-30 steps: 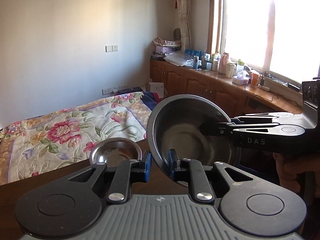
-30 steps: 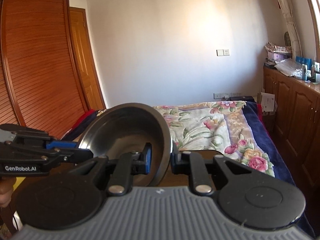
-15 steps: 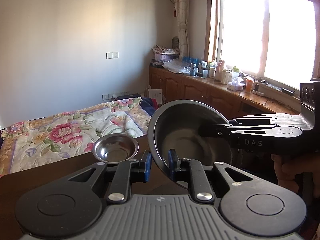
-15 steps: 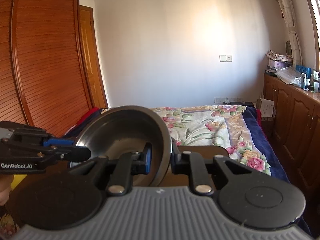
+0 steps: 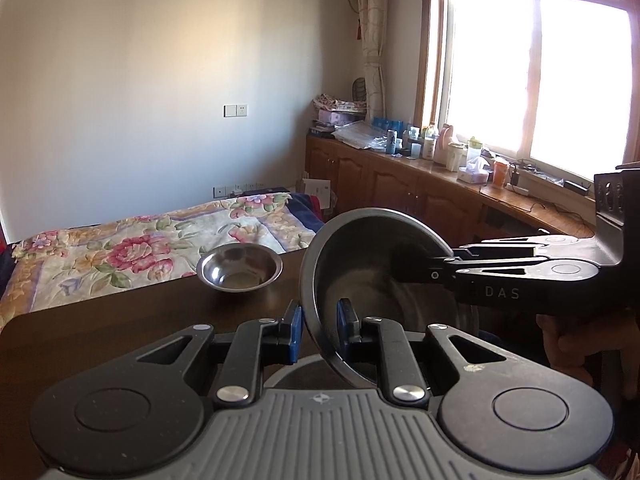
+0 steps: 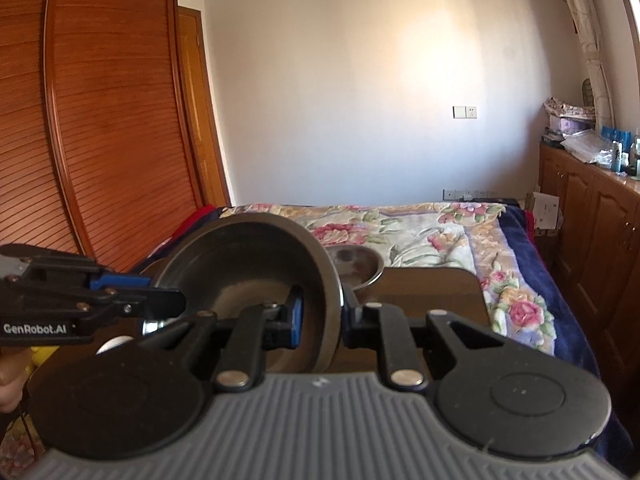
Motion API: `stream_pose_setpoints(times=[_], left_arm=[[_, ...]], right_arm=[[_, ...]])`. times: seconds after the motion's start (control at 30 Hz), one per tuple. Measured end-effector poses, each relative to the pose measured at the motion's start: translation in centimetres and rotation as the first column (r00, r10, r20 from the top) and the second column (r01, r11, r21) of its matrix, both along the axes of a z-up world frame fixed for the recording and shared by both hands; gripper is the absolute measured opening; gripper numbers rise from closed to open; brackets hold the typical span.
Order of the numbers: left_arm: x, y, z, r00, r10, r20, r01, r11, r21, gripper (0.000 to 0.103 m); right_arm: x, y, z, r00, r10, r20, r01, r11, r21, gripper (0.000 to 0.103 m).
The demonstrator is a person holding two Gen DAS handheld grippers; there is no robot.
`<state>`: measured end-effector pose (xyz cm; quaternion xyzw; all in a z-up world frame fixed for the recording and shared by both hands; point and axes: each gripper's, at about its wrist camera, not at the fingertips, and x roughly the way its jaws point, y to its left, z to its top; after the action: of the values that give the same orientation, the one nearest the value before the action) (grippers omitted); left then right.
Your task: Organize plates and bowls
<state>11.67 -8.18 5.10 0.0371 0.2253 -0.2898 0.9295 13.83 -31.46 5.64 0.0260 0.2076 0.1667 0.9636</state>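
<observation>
A large steel bowl (image 5: 376,272) hangs tilted above the dark wooden table (image 5: 120,332), gripped at opposite sides of its rim. My left gripper (image 5: 318,320) is shut on the near rim. My right gripper (image 5: 420,268) comes in from the right and is shut on the far rim. In the right wrist view the same large bowl (image 6: 240,272) sits in my right gripper (image 6: 324,320), with the left gripper (image 6: 160,306) clamped on its left edge. A small steel bowl (image 5: 239,268) stands upright on the table beyond, also visible as the small bowl (image 6: 356,264).
A bed with a floral cover (image 5: 140,248) lies past the table's far edge. Wooden cabinets with bottles (image 5: 420,184) run under the window at right. A wooden wardrobe (image 6: 100,120) stands at left. A hand (image 5: 568,340) holds the right gripper. A grey curved rim (image 5: 296,372) shows under the large bowl.
Both grippers have drawn back from the bed with the large bowl still clamped. More table shows, and the small bowl looks farther off and has come out from behind the large one.
</observation>
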Motion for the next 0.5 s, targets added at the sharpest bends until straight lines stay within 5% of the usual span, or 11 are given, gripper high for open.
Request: stream_pose_setpoints(times=[0.5], left_arm=[[-1.7, 1.7, -5.9, 0.997, 0.056, -0.043, -0.057, 0.998, -0.035, 0.020]], right_arm=[[-1.8, 1.4, -4.6, 0.999, 0.014, -0.034, -0.012, 0.998, 0.060, 0.020]])
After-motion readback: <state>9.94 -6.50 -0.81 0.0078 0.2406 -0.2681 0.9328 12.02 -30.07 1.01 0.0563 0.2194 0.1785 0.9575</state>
